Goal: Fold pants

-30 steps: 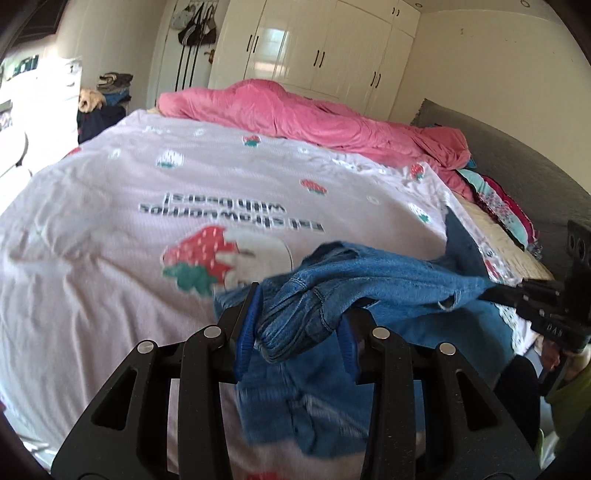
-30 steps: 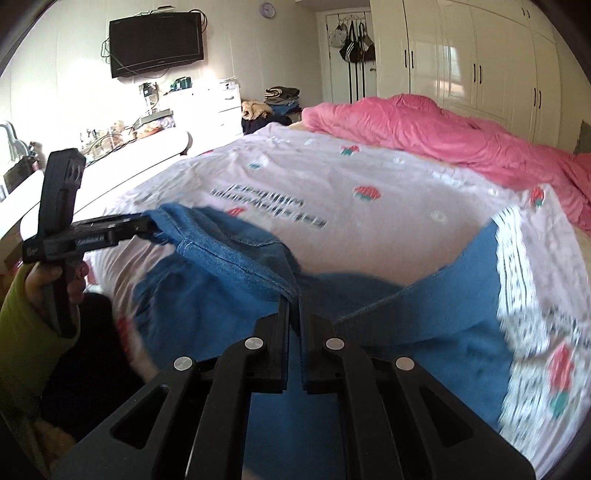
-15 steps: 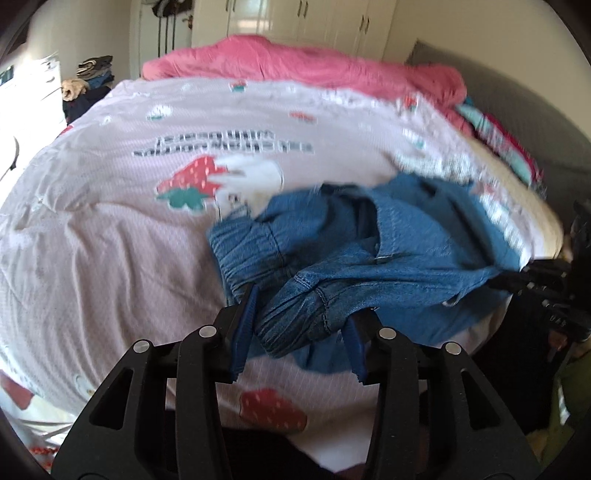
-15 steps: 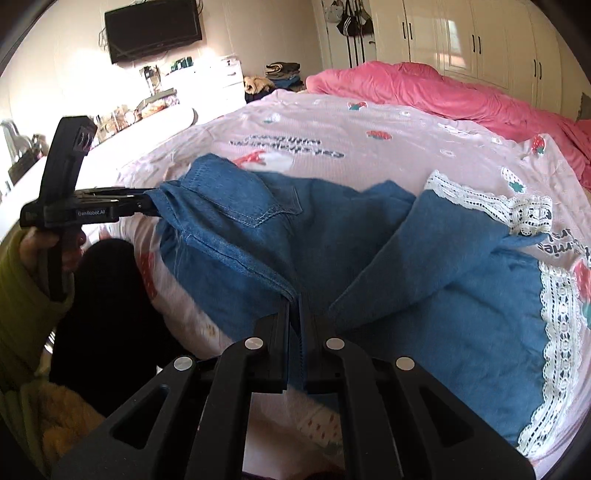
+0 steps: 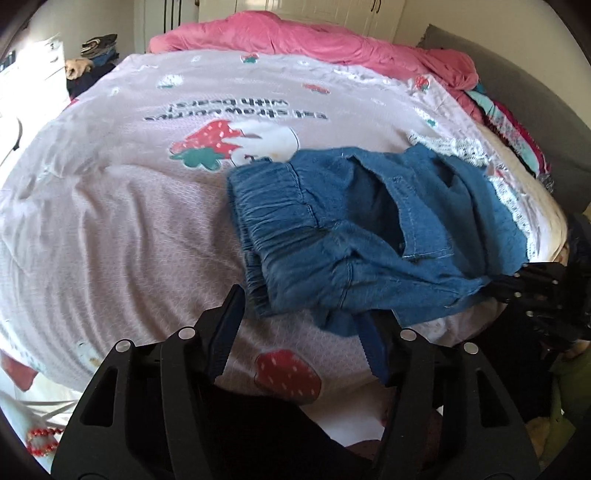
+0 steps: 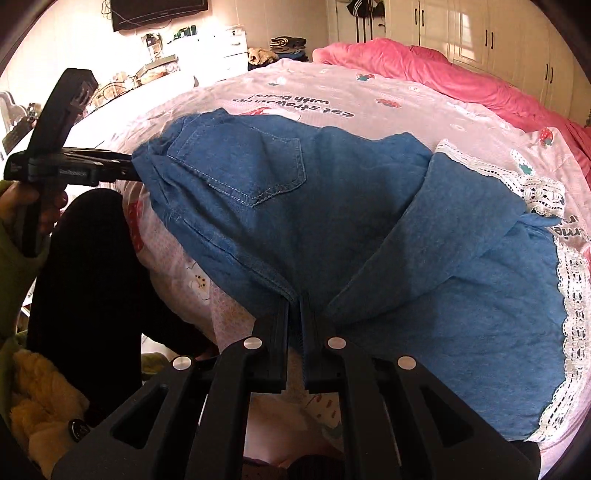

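Blue denim pants (image 5: 332, 236) with an elastic waistband lie on the pink strawberry bedspread (image 5: 129, 206) near the bed's front edge. In the left wrist view my left gripper (image 5: 301, 321) has its jaws spread wide just under the pants' edge, with the cloth draped in front of them. My right gripper (image 6: 294, 306) is shut on the pants' edge (image 6: 258, 229), with a back pocket (image 6: 240, 166) facing up. It also shows in the left wrist view (image 5: 517, 280) at the right, clamped on the denim. The left gripper appears in the right wrist view (image 6: 125, 170) at the pants' left corner.
A blue blanket with white lace trim (image 6: 498, 314) lies under the pants at the right. A rumpled pink duvet (image 5: 314, 40) is at the far end of the bed. White wardrobes (image 6: 498, 33), a wall TV (image 6: 159, 11) and a cluttered white dresser (image 6: 207, 48) stand behind.
Both grippers have lowered the pants onto the bed and pulled them toward the front edge. The left jaws have opened and let go of the bunched denim; the right stays clamped.
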The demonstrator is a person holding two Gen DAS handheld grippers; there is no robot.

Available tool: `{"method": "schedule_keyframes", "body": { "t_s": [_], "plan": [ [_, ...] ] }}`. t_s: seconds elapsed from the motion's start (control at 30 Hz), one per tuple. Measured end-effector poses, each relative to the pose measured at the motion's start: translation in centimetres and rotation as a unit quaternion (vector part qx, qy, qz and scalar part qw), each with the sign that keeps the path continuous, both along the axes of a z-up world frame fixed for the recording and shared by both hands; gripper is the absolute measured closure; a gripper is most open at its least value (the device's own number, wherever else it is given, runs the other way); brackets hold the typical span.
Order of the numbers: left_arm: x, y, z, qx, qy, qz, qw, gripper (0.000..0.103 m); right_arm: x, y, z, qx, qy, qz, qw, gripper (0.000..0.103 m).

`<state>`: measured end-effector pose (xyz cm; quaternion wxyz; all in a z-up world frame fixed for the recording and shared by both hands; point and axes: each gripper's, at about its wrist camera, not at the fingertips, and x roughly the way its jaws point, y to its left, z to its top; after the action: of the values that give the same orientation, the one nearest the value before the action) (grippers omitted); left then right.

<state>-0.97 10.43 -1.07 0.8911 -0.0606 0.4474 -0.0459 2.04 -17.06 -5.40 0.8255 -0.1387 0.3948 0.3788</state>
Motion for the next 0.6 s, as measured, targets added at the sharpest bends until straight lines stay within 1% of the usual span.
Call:
{"method": "schedule_keyframes", "body": {
  "t_s": [0.1, 0.23, 0.3, 0.37, 0.4, 0.47, 0.5, 0.57, 0.6],
  "plan": [
    [-1.1, 0.2, 1.1, 0.004, -0.009, 0.006, 0.9999, 0.051, 0.1, -0.2, 0.3, 0.014, 0.011, 0.003, 1.0, 0.097],
    [-1.8, 0.3, 2.8, 0.023, -0.027, 0.02, 0.9992, 0.051, -0.1, -0.4, 0.4, 0.025, 0.02, 0.003, 0.999, 0.097],
    [-1.7, -0.1, 3.9, 0.013, -0.04, 0.02, 0.9989, 0.051, -0.1, -0.4, 0.0, 0.024, 0.025, 0.001, 0.999, 0.097],
    [-1.1, -1.2, 4.3, 0.0, -0.049, 0.002, 0.9988, 0.051, 0.0, -0.5, -0.1, 0.031, 0.035, 0.0, 0.999, 0.097],
    [-0.5, -2.0, 4.1, -0.011, -0.047, -0.012, 0.9988, 0.051, -0.1, -0.5, -0.1, 0.035, 0.037, 0.002, 0.999, 0.094],
    [0.6, -3.3, 2.9, -0.026, -0.032, -0.037, 0.9984, 0.051, -0.3, -0.4, 0.2, 0.037, 0.036, 0.007, 0.999, 0.094],
    [1.1, -3.8, 2.0, -0.027, -0.022, -0.043, 0.9985, 0.051, -0.4, -0.4, 0.3, 0.034, 0.033, 0.007, 0.999, 0.094],
    [2.1, -4.5, 0.0, -0.016, 0.001, -0.045, 0.9989, 0.051, -0.3, -0.6, 0.4, 0.031, 0.04, 0.004, 0.999, 0.094],
    [2.4, -4.5, -0.6, -0.016, 0.006, -0.044, 0.9989, 0.051, -0.3, -0.9, 0.7, 0.033, 0.043, 0.003, 0.999, 0.094]
  ]
}}
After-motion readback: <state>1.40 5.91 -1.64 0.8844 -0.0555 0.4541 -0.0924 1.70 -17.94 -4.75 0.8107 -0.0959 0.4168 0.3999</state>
